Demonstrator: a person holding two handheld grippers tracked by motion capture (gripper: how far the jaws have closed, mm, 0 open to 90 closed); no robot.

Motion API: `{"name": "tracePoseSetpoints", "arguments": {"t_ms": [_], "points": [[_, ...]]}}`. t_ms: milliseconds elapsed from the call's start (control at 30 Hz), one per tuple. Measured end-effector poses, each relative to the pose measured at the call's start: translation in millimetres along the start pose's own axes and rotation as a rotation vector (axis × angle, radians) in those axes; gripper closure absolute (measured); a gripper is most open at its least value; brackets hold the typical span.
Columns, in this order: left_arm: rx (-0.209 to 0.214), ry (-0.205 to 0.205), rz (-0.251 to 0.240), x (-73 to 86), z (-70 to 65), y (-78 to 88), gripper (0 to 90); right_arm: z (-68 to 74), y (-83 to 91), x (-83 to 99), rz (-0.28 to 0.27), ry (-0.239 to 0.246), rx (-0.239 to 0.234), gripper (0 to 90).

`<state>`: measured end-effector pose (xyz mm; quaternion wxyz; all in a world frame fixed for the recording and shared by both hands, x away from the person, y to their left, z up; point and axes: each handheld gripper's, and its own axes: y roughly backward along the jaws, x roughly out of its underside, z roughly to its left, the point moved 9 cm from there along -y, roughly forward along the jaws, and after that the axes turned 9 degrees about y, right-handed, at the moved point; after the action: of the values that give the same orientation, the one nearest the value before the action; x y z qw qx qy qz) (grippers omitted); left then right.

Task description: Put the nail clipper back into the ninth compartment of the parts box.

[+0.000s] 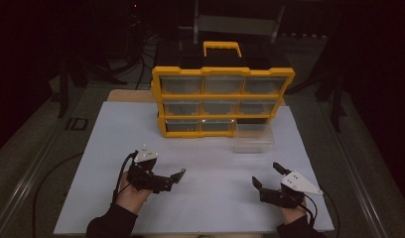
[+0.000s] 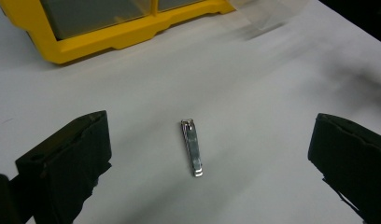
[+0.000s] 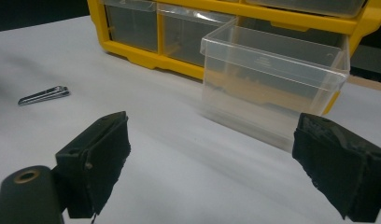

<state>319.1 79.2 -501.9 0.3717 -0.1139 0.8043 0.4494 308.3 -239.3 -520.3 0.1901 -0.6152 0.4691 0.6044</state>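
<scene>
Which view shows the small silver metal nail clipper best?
Left gripper view: the small silver metal nail clipper lies centred on the white board, between the open jaws, lengthwise and sharp. Right gripper view shows it far left, side-on. In the high view, it is a tiny sliver.

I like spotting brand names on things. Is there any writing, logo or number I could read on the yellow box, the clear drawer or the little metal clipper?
None can be read.
Clear drawer: a faint embossed mark on its back wall, too small to read.
Yellow drawer cabinet: no lettering visible.
Nail clipper: no marking visible.
</scene>
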Motion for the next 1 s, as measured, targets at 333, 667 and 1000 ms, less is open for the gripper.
{"name": "tracePoseSetpoints", "arguments": {"t_ms": [333,667,1000], "points": [[-0.046,-0.023,-0.006,-6.3,-11.8,-26.6,0.2,0.4,0.4,-0.2,-0.001,-0.001,-0.003,10.9],[-0.092,-0.006,0.036,0.1,-1.6,-52.6,6.3,0.3,0.1,0.7,-0.002,0.002,-0.011,10.9],[-0.116,0.044,0.089,12.0,7.4,-67.9,18.1,0.4,-0.6,2.1,0.002,0.002,-0.015,10.9]]}}
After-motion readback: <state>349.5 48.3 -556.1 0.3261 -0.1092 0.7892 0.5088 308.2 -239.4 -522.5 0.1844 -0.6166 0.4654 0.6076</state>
